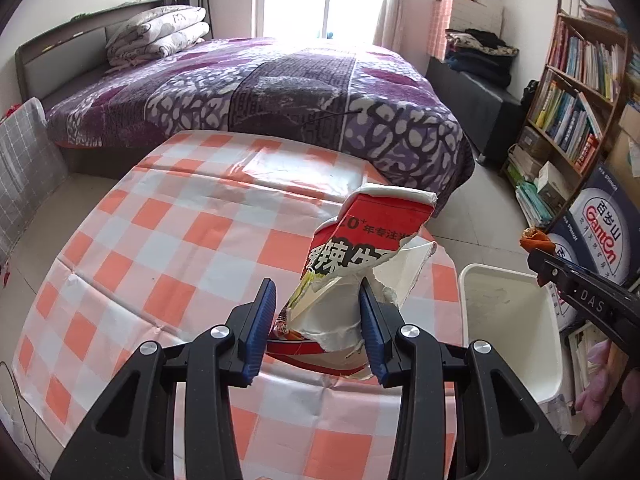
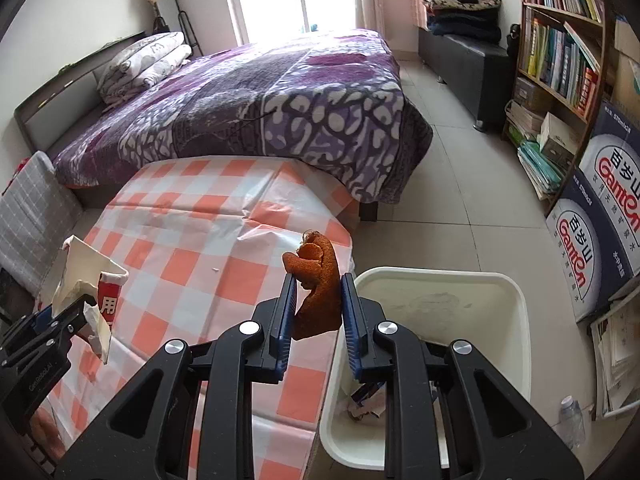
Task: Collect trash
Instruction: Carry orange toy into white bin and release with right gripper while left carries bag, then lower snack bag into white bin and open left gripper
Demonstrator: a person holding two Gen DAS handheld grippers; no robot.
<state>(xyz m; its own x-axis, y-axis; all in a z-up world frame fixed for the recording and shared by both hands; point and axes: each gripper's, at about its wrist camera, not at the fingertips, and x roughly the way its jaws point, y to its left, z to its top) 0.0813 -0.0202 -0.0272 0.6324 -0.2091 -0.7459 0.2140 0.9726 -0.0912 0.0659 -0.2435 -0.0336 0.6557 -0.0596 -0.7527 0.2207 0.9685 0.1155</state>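
The right gripper pinches orange peel beside the white bin – nearer than the left gripper (clamping a torn wrapper).

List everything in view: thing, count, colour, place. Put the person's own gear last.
torn wrapper: one, red and white, held in the left tongs above the table
peel: one, orange-brown, held in the right tongs by the bin's edge
bin: one, white, on the floor right of the table, scraps inside
table: one, orange-and-white checked cover
bed: one, purple quilt, behind the table
bookshelf: one, wooden, far right
left tongs: black, blue pads
right tongs: black, blue pads
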